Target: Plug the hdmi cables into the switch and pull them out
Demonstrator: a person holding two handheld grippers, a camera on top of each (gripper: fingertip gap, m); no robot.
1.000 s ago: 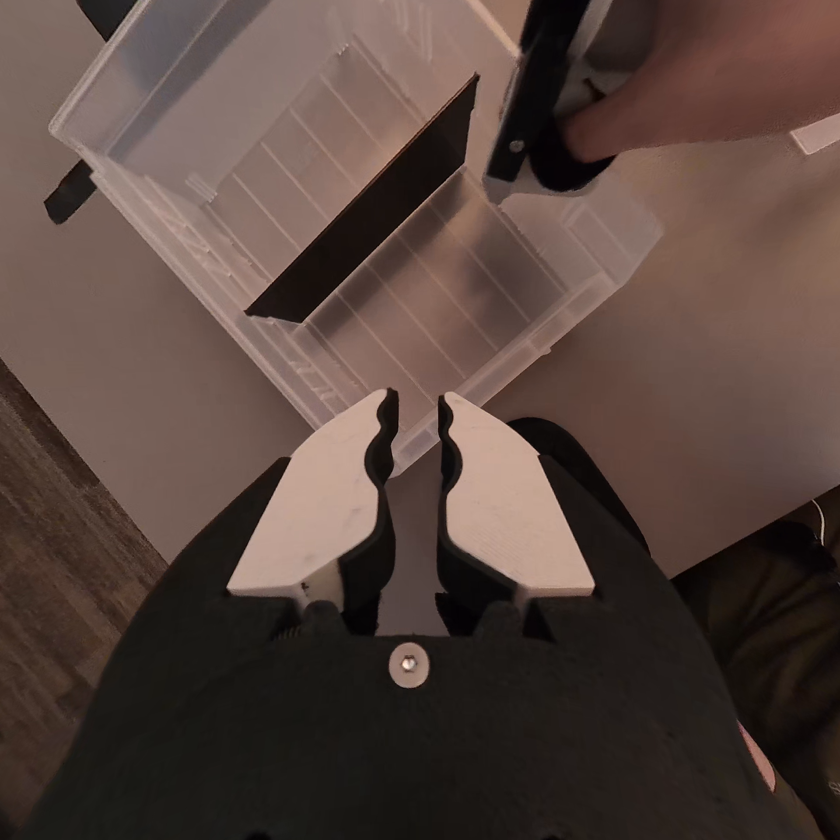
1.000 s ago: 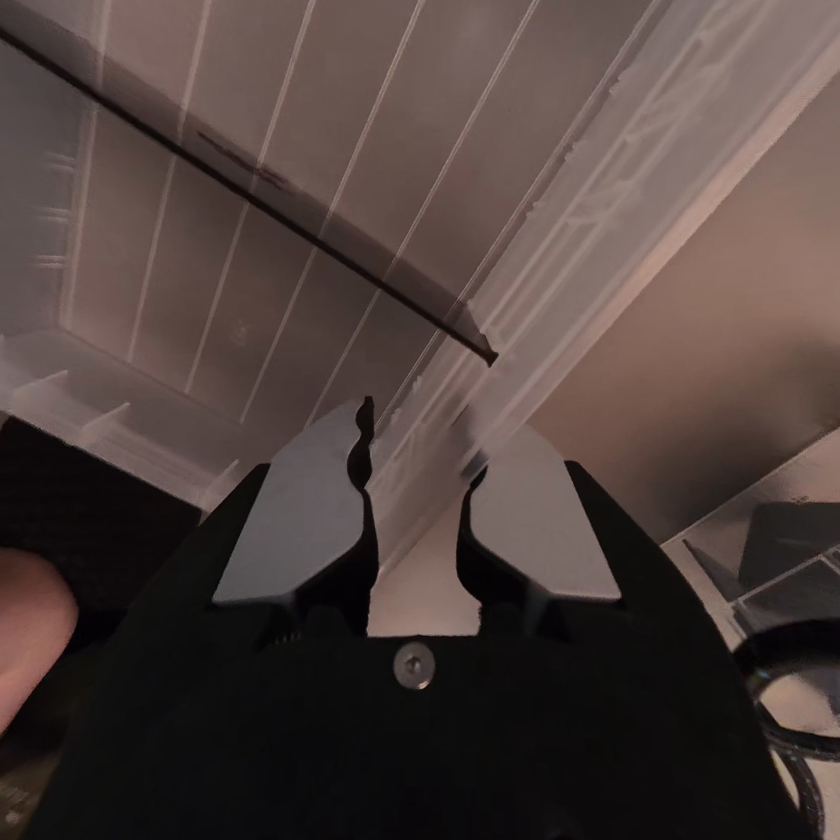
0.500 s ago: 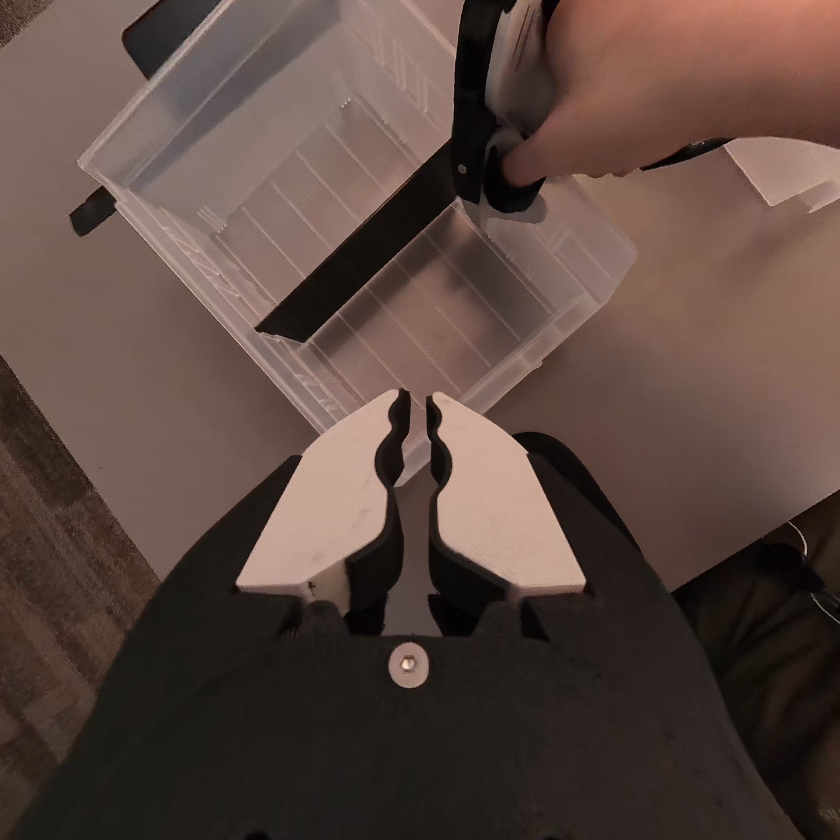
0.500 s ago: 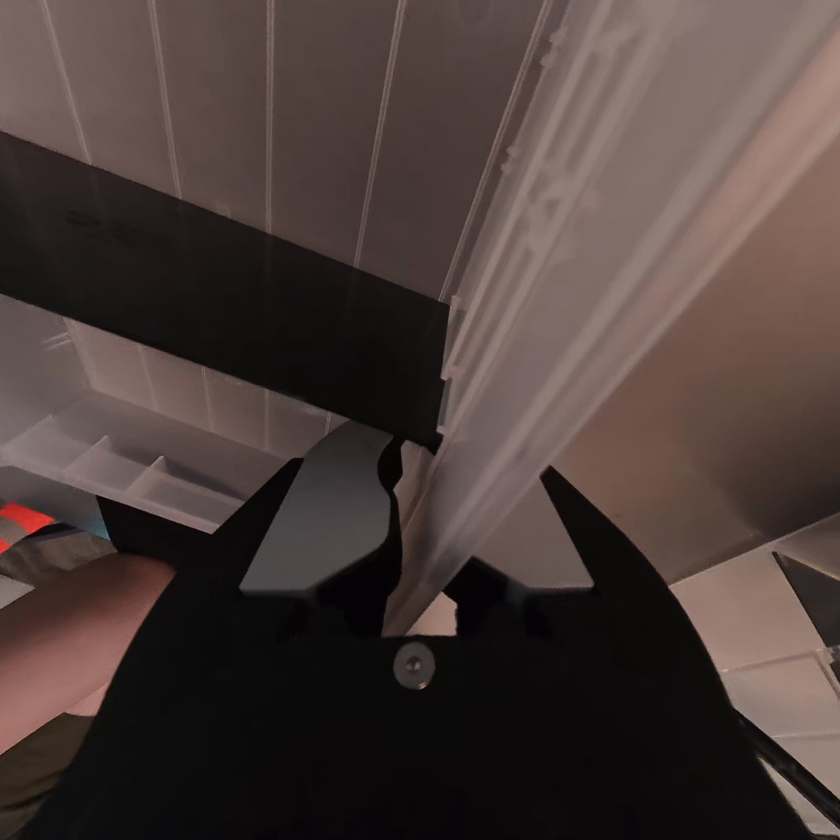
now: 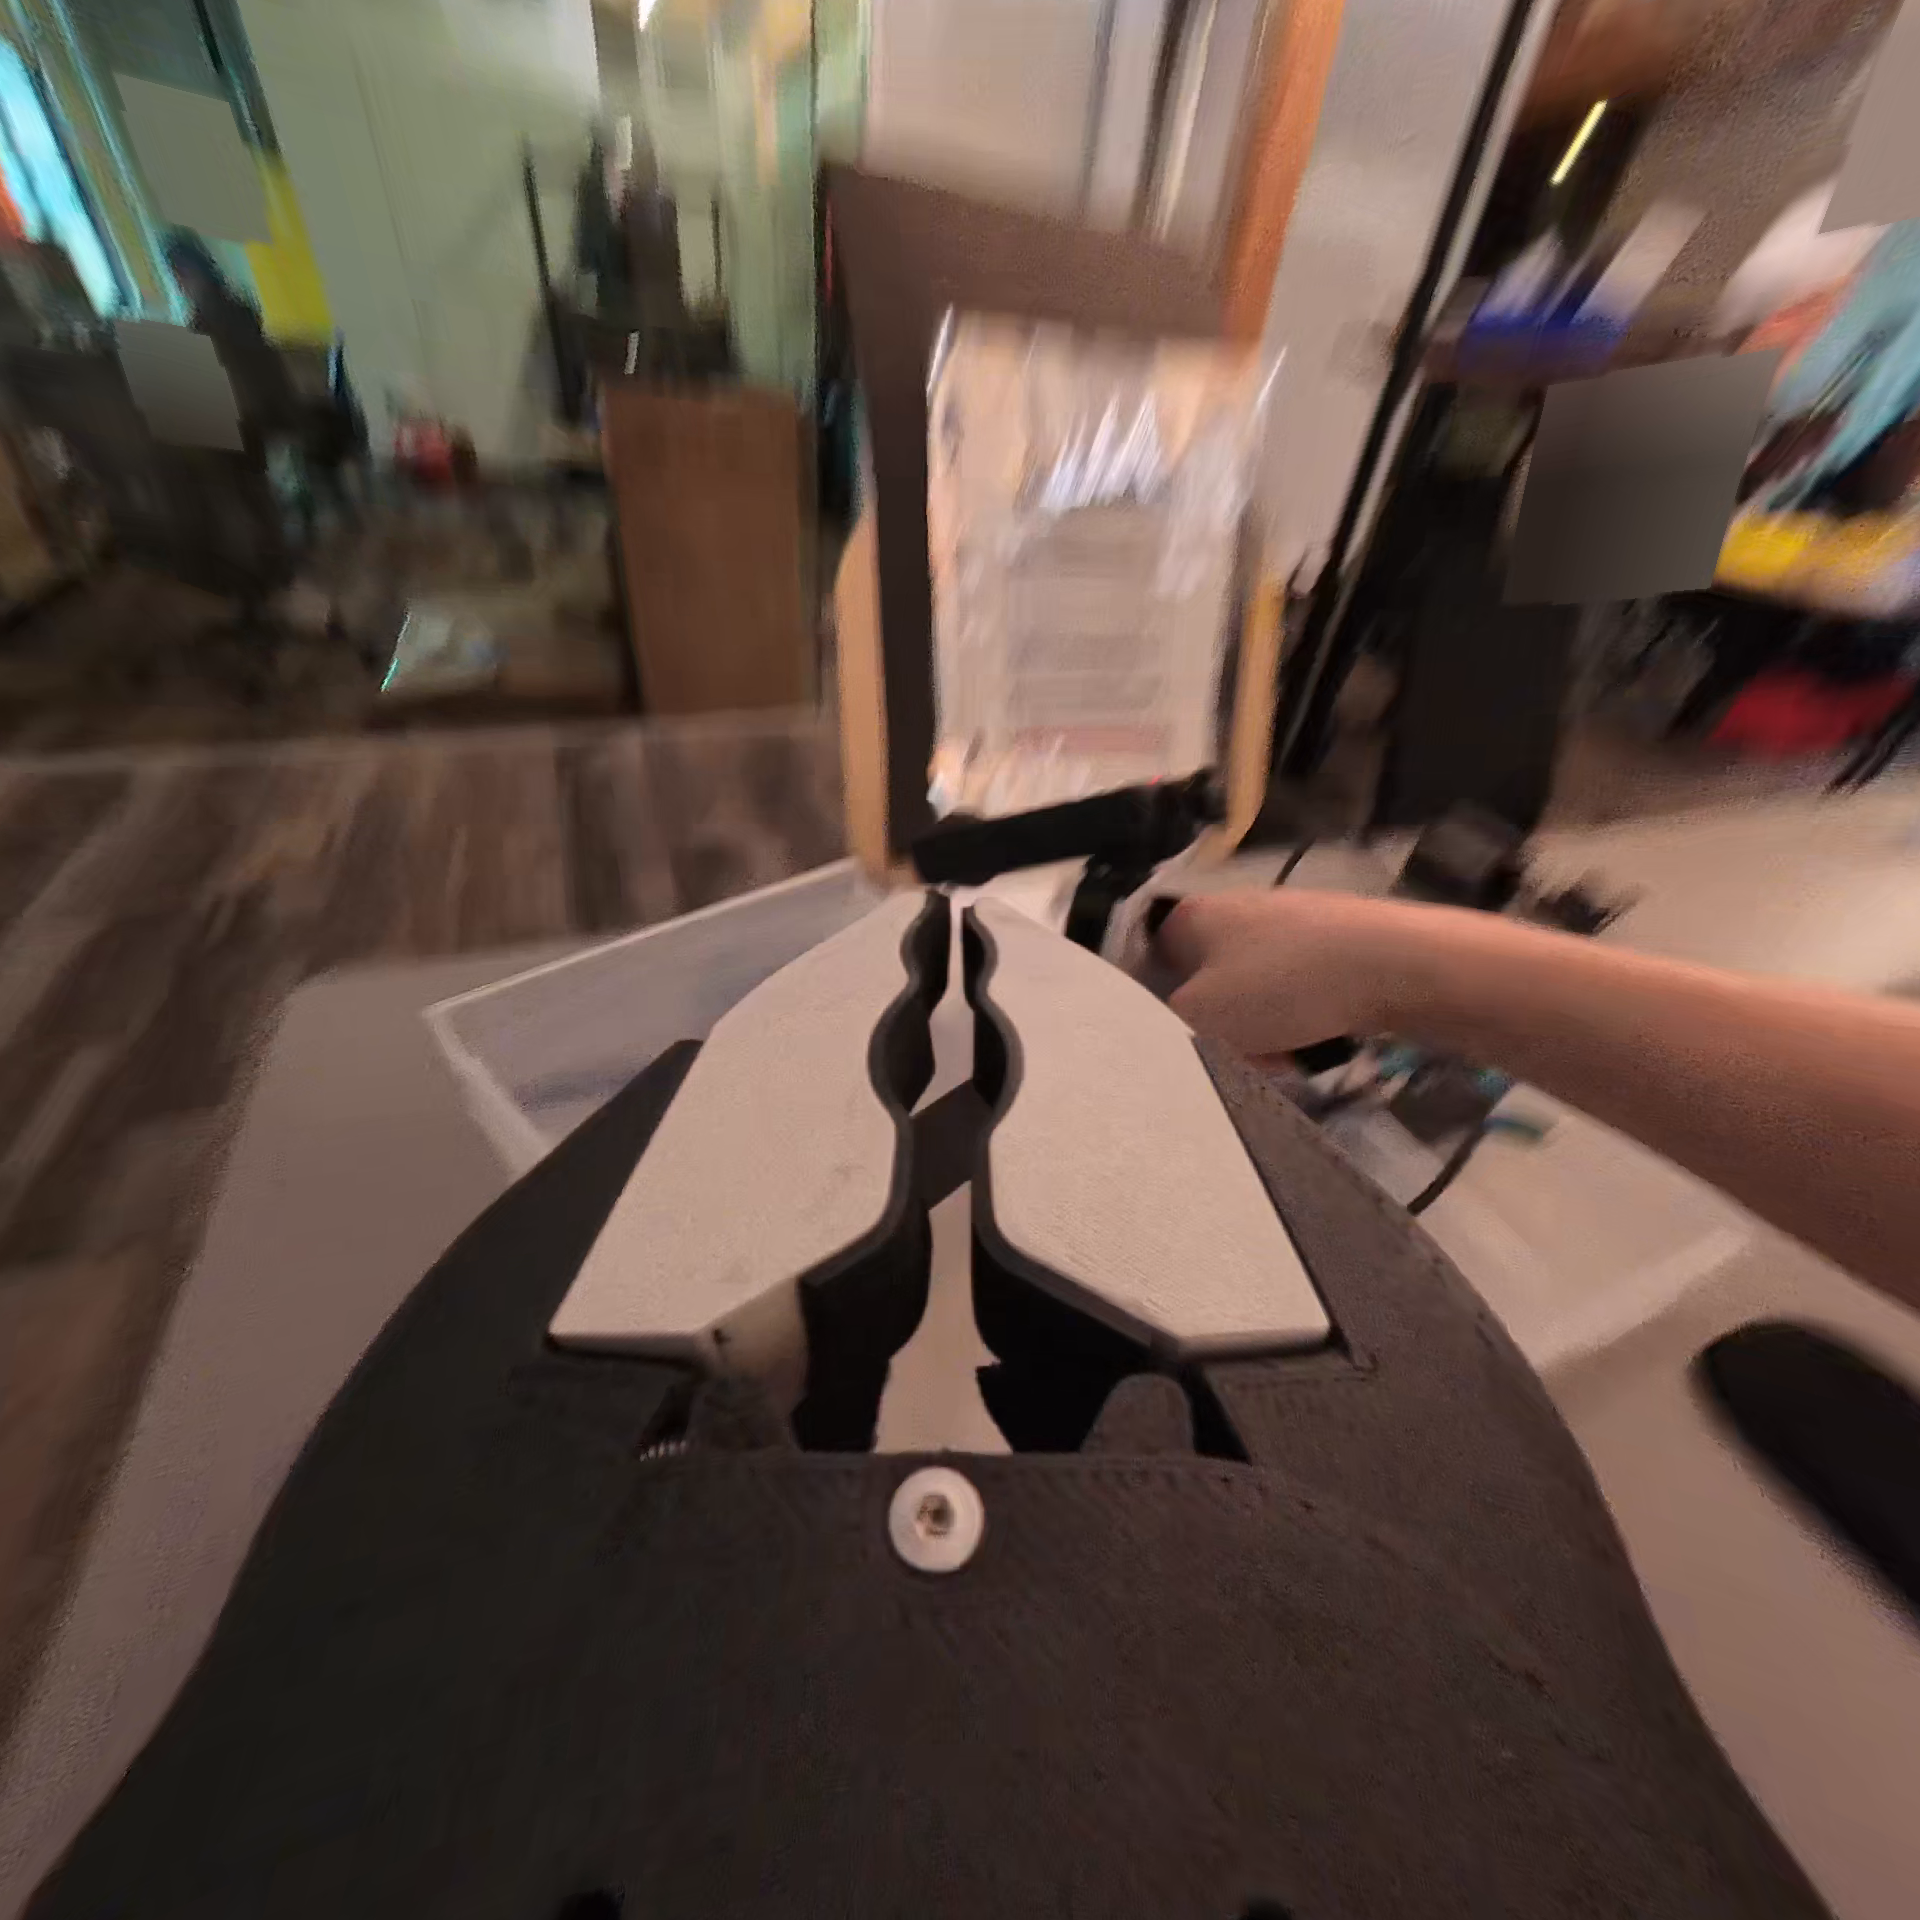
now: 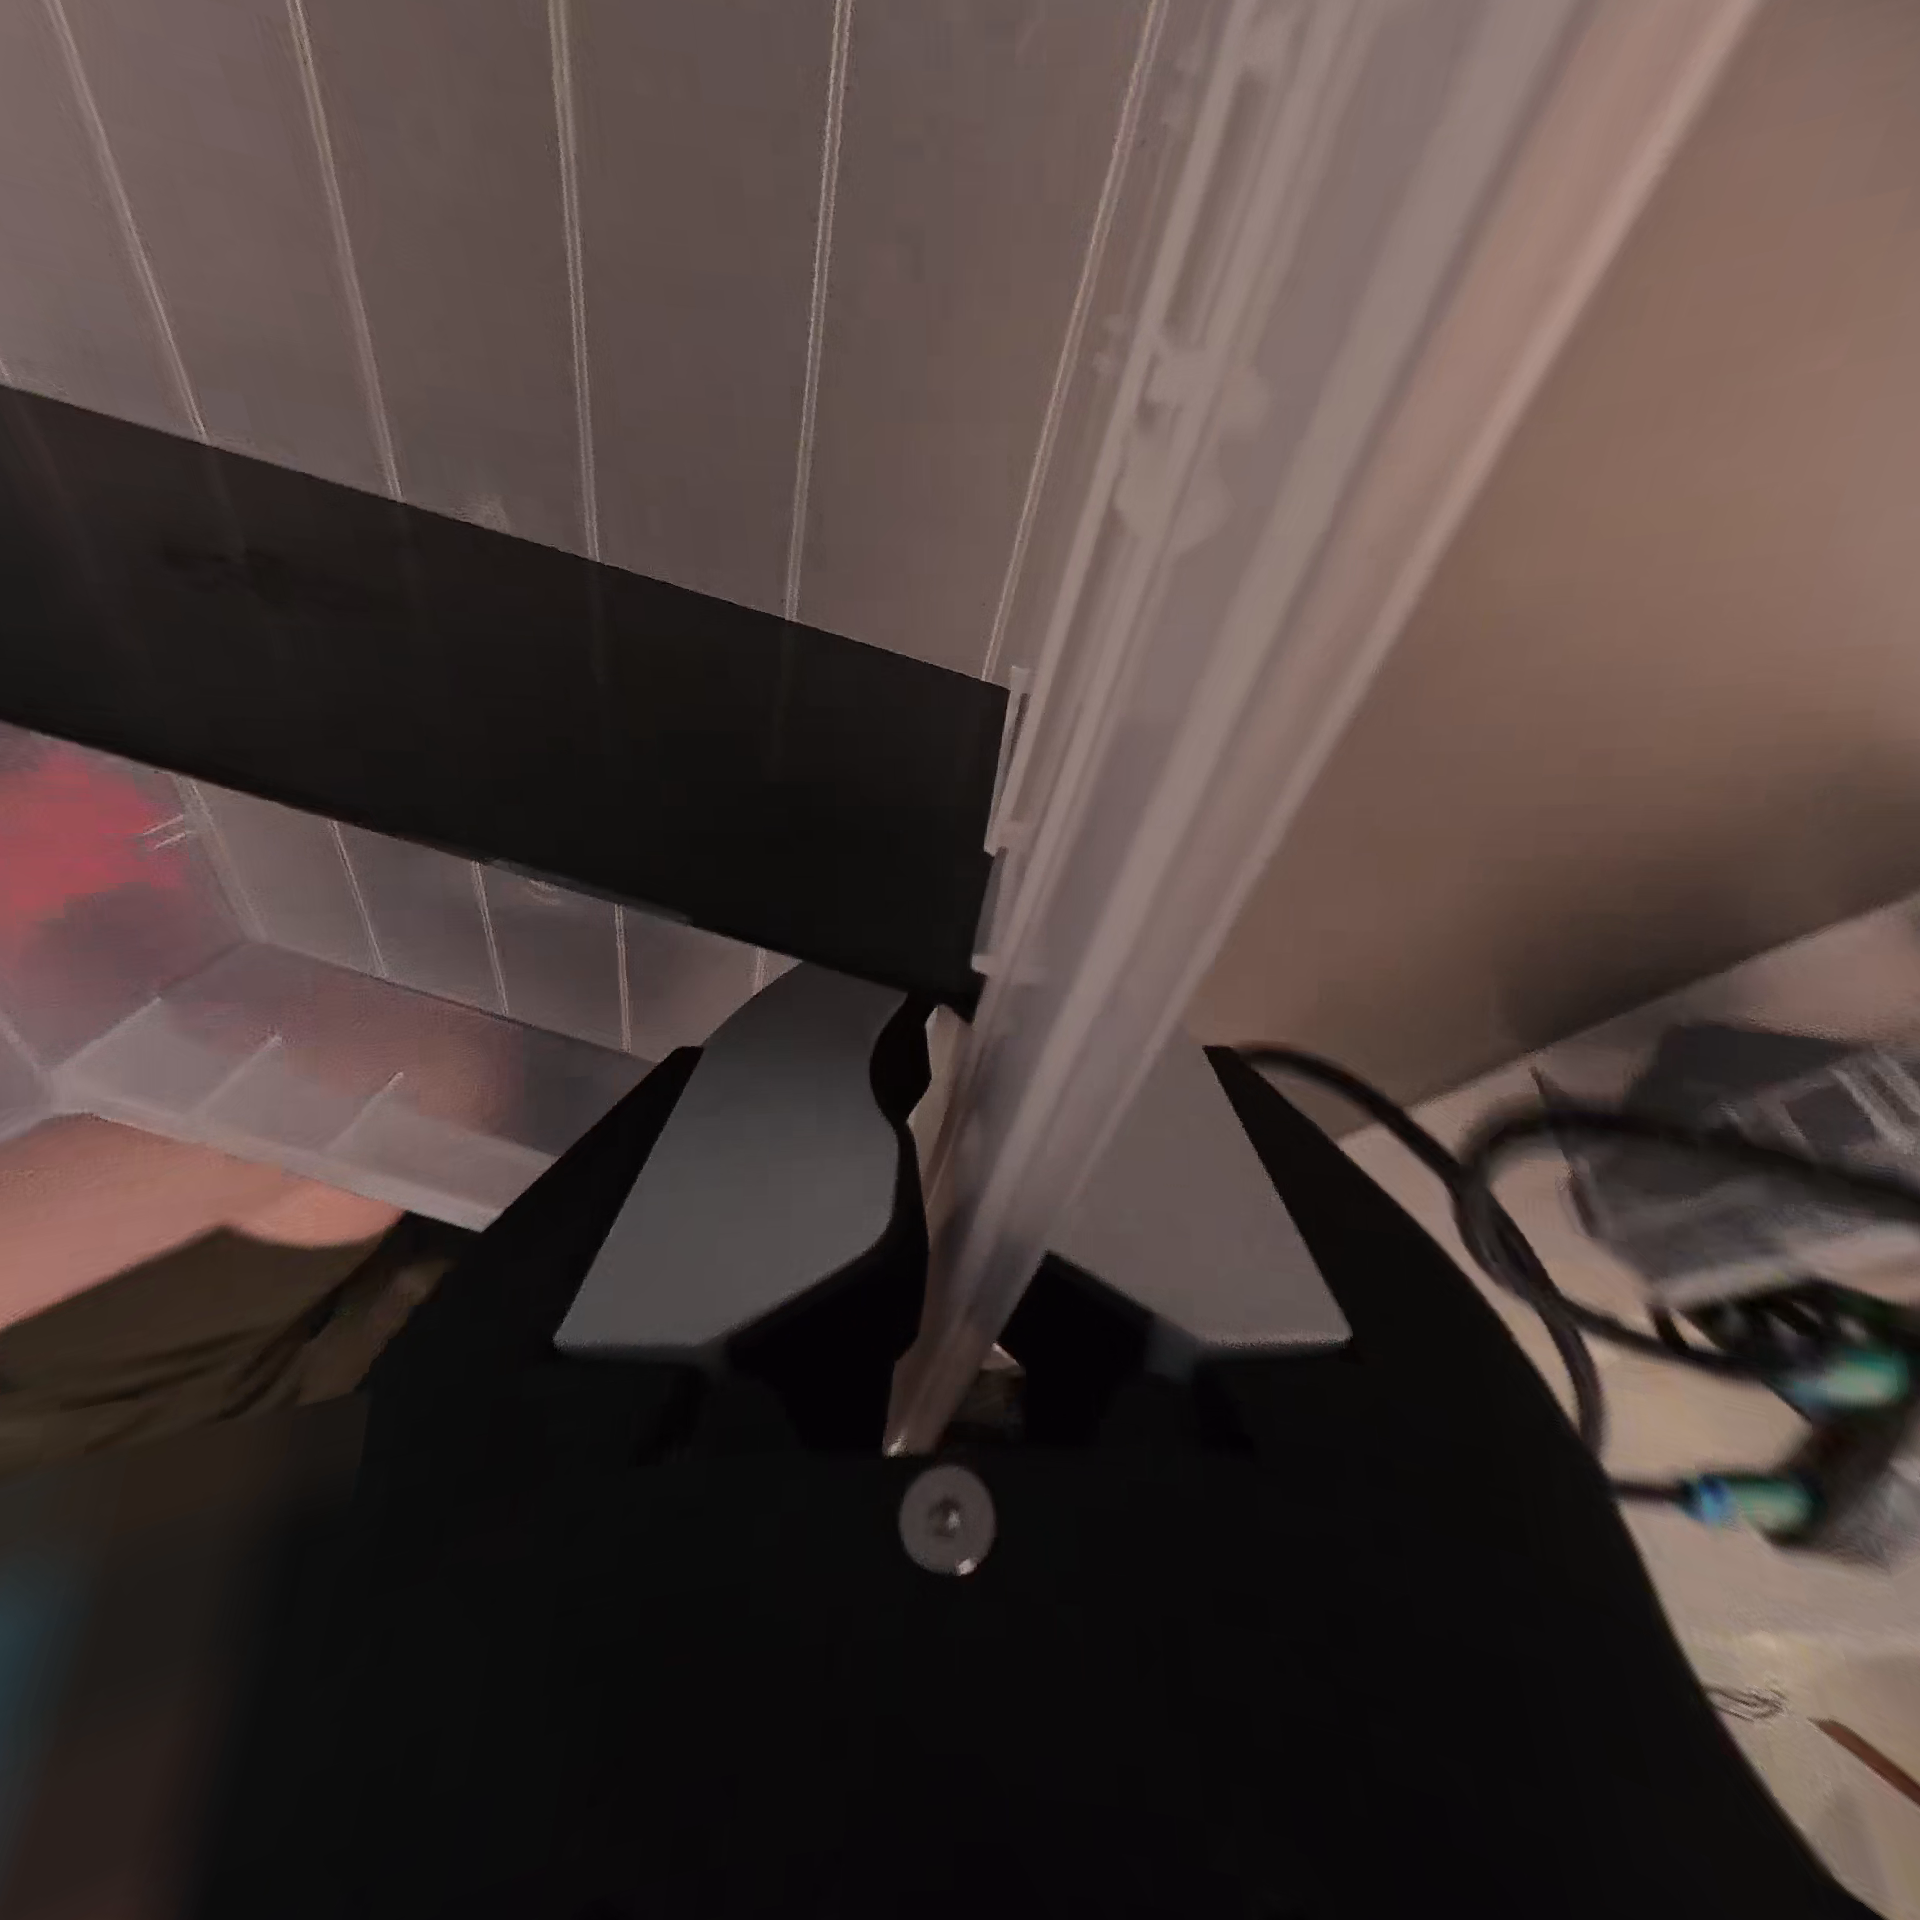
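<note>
My right gripper (image 6: 961, 1029) pinches the wall of the clear plastic bin (image 6: 1174, 727), beside its black divider (image 6: 499, 727). My left gripper (image 5: 948, 914) is nearly pressed together, holding nothing. The hdmi cables (image 6: 1538, 1247) lie blurred on the table (image 6: 1558, 623), right of the bin.

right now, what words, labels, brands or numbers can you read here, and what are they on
None can be read.
Black divider in the clear bin: a faint mark, too blurred to read.
White items beyond the left claw: motion-blurred, nothing legible.
</note>
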